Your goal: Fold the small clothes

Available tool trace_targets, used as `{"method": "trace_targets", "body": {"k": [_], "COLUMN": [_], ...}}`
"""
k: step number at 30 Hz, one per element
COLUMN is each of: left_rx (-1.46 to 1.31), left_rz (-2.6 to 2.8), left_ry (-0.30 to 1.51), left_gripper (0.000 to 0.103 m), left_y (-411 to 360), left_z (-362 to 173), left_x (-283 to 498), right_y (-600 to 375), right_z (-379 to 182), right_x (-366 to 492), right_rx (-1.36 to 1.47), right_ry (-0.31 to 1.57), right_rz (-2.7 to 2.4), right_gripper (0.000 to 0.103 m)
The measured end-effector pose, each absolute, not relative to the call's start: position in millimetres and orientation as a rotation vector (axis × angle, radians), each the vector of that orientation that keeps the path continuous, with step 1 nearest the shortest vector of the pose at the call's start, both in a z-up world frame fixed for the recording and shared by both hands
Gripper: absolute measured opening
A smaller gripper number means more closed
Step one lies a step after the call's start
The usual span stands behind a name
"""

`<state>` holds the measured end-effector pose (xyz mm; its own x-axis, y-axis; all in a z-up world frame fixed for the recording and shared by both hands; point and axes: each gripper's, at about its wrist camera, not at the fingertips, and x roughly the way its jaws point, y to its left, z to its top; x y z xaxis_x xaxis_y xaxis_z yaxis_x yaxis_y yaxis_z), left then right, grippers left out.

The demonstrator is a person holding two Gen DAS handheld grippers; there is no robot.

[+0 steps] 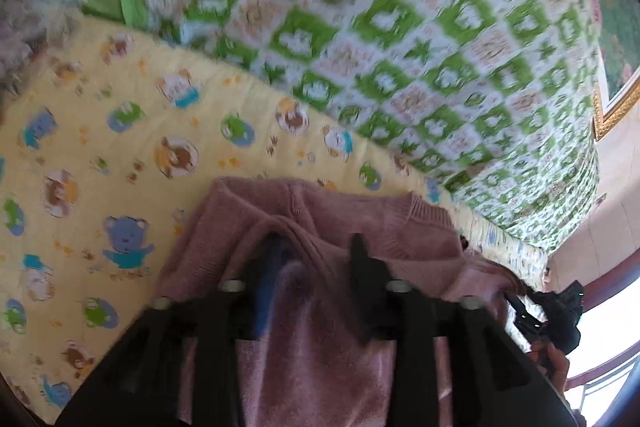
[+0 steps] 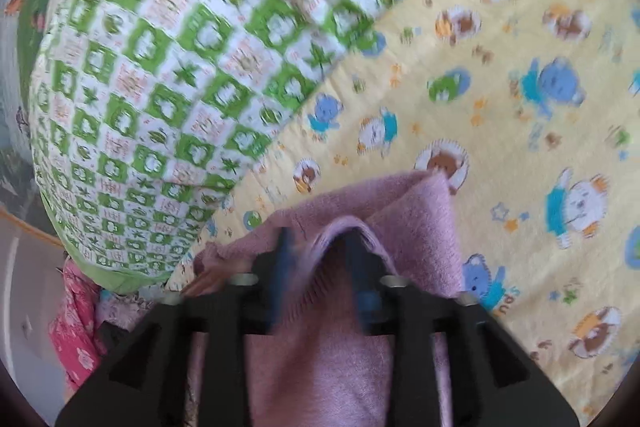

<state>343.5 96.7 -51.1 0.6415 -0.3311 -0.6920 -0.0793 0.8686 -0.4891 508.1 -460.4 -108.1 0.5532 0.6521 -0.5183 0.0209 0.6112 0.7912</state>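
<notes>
**Sweater held in both grippers**

The pink sweater (image 1: 320, 227) hung over the near part of the yellow sheet (image 1: 100, 131), short of the green checked quilt (image 1: 400, 27) beyond. Your left gripper (image 1: 316, 251) was clenched on its knit edge; your right gripper (image 2: 320, 247) pinched another fold.

Mauve knit sweater (image 1: 320, 227); yellow cartoon-animal sheet (image 1: 100, 147); green-white checked quilt (image 1: 400, 27)

Open yellow cartoon-print sheet (image 1: 100, 131) lies flat to the left of the pink sweater (image 1: 320, 227) in the left wrist view and to its right in the right wrist view, while the bulky green-checked quilt (image 2: 160, 87) rises just behind, blocking passage across the bed's far side.
</notes>
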Motion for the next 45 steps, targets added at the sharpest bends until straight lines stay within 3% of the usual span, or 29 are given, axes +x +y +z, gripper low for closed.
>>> {"method": "trace_targets", "body": {"k": [1, 6, 12, 14, 16, 22, 25, 26, 29, 30, 32, 38, 39, 43, 45], "left_rx": [-0.501, -0.451, -0.188, -0.112, -0.036, -0.008, -0.003, -0.028, -0.136, -0.166, -0.235, -0.327, -0.307, -0.366, -0.349], "left_rz": [-0.136, -0.193, -0.489, -0.581, -0.630, -0.627, -0.555, -0.542, -0.501, -0.484, -0.426, -0.236, -0.190, -0.182, -0.171], "left_ry": [0.866, 0.827, 0.926, 0.978, 1.023, 1.072, 1.069, 1.067, 1.049, 1.038, 1.020, 0.972, 0.969, 0.949, 0.930], "left_gripper": [0.056, 0.056, 0.057, 0.057, 0.057, 0.054, 0.042, 0.034, 0.025, 0.023, 0.019, 0.017, 0.012, 0.020, 0.035], "left_y": [98, 97, 10, -22, -51, -75, -66, -60, -29, -19, 6, 69, 74, 87, 87], "left_z": [-47, -20, -21, -35, -55, -85, -90, -90, -85, -83, -80, -74, -72, -61, -51], "left_x": [341, 313, 262, 248, 240, 274, 310, 323, 355, 362, 380, 407, 407, 395, 378], "right_y": [-465, -461, -391, -359, -335, -290, -307, -319, -356, -366, -382, -410, -412, -418, -417], "right_z": [-99, -64, -48, -61, -76, -115, -121, -122, -128, -130, -133, -125, -120, -89, -71], "right_x": [505, 484, 422, 405, 397, 430, 473, 489, 525, 533, 547, 568, 567, 543, 518], "right_rx": [0.834, 0.727, 0.374, 0.258, 0.193, 0.093, 0.207, 0.295, 0.454, 0.497, 0.517, 0.497, 0.481, 0.488, 0.492], "right_ry": [0.890, 0.813, 0.830, 0.891, 0.951, 1.041, 1.015, 1.003, 0.959, 0.946, 0.933, 0.892, 0.885, 0.837, 0.808], "right_rz": [0.419, 0.499, 0.792, 0.919, 1.012, 1.065, 0.963, 0.939, 0.784, 0.743, 0.631, 0.424, 0.418, 0.473, 0.526], "right_gripper": [0.062, 0.062, 0.060, 0.054, 0.038, 0.033, 0.032, 0.029, 0.021, 0.019, 0.002, 0.000, 0.000, 0.003, 0.004]}}
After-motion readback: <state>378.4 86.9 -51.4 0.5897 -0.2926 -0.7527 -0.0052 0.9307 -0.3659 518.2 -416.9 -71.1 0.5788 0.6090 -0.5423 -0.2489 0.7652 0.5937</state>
